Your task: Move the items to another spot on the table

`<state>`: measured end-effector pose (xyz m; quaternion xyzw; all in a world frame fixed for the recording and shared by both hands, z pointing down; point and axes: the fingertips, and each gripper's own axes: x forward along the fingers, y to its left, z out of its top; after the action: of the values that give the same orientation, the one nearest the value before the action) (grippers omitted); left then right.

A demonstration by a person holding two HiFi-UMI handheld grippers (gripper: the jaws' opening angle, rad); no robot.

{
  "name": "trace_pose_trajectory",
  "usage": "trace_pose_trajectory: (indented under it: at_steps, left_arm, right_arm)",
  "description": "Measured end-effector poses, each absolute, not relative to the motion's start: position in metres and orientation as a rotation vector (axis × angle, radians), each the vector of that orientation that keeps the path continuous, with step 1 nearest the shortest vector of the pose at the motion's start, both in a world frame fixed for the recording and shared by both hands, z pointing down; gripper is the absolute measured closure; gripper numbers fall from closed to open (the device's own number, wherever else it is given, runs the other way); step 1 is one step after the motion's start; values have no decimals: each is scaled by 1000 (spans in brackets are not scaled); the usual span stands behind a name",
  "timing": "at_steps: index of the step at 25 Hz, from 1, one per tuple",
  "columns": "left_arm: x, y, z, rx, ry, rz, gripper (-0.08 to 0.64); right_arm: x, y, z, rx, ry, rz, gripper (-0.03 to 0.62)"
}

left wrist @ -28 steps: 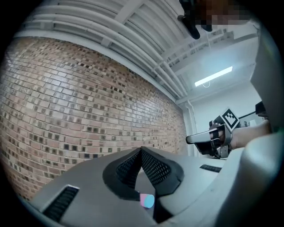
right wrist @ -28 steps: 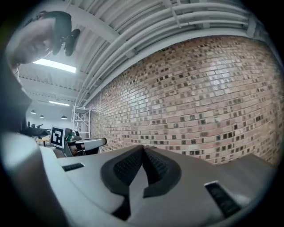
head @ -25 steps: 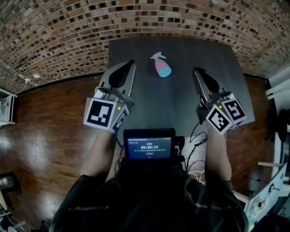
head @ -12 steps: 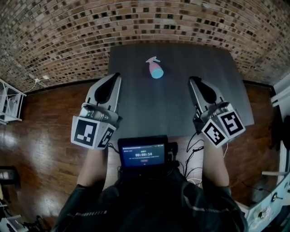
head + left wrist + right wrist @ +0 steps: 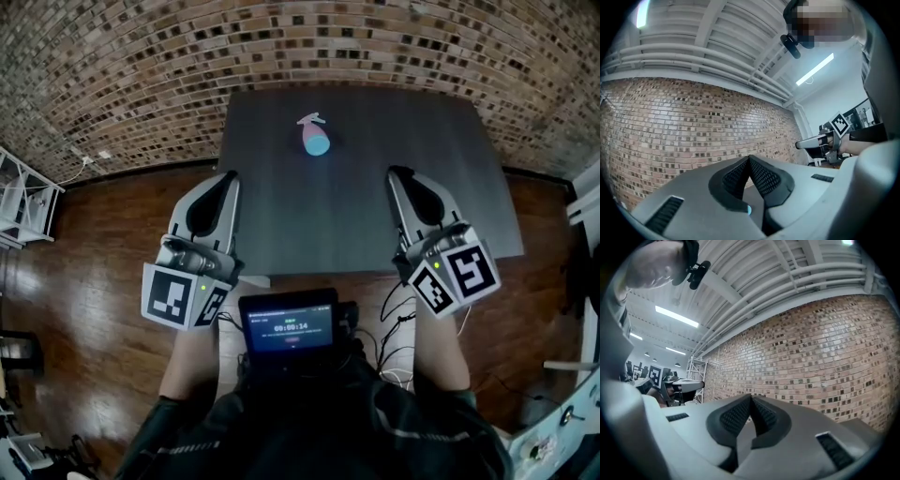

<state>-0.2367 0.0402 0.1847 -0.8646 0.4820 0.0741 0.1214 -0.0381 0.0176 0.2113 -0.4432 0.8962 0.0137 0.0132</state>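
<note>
Bottle, pink and teal, on table, far centre. I note left gripper at table's left edge, jaws together, empty. Right gripper over near-right part, jaws together, empty. Both well apart from bottle.

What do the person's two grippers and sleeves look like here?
Both the left gripper and right gripper are light grey, tapering to a narrow nose, with black textured pads inset. Each carries a cube of black-and-white square markers at the rear. Thin black cables trail near the right one. The person wears a dark top with pale markings on the sleeves.
</note>
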Motion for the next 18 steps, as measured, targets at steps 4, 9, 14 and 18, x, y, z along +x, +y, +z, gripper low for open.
trace_pose_trajectory:
  at_steps: [4,9,14,18]
  left_arm:
    - [-239,46,180,-2518,1384,228,561]
    - [-240,45,177,-2535,1315,227,561]
    - [-246,51,165,-2503,1309,278,561]
    - [-245,56,169,-2550,1315,287,561]
  right_arm:
    - [-35,27,212,-1379,2789,33,594]
    - [-44,25,212,-1401,2785,55,594]
    - [-49,29,211,-1425,2787,63,594]
    - [-44,33,216,-1459,2777,40,594]
